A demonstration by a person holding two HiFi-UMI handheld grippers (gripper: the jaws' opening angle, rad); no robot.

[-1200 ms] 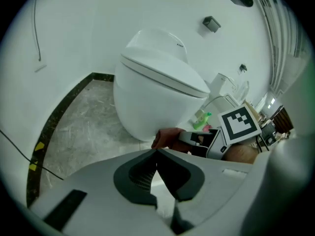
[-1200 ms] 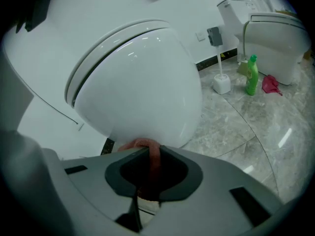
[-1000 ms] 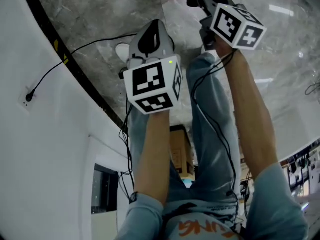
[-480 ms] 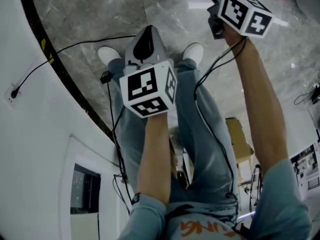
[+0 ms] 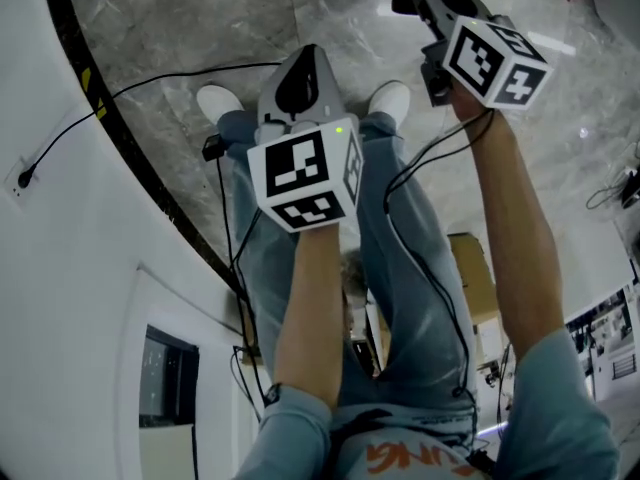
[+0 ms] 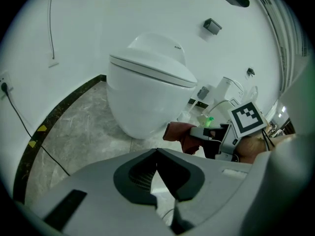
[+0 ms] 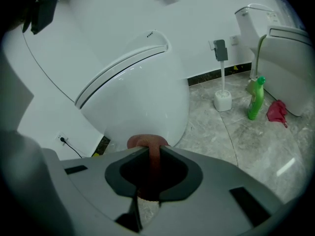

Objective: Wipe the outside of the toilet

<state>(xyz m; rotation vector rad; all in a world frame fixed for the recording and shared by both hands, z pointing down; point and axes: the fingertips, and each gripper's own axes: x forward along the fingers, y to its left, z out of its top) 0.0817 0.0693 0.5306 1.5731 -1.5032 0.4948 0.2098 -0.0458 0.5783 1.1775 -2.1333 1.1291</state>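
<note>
While R gripper [image 7: 150,150] fingers pinch cloth [image 7: 143,141] near toilet [image 7: 142,92], L gripper [image 6: 157,151] fingers press together; bottle [image 7: 256,98] beyond.

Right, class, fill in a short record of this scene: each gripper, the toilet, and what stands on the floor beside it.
left gripper: jaws together, empty
right gripper: shut on a reddish cloth
toilet: white, lid down
cloth to toilet: close to the bowl, contact unclear
floor: green bottle, white brush holder
</note>
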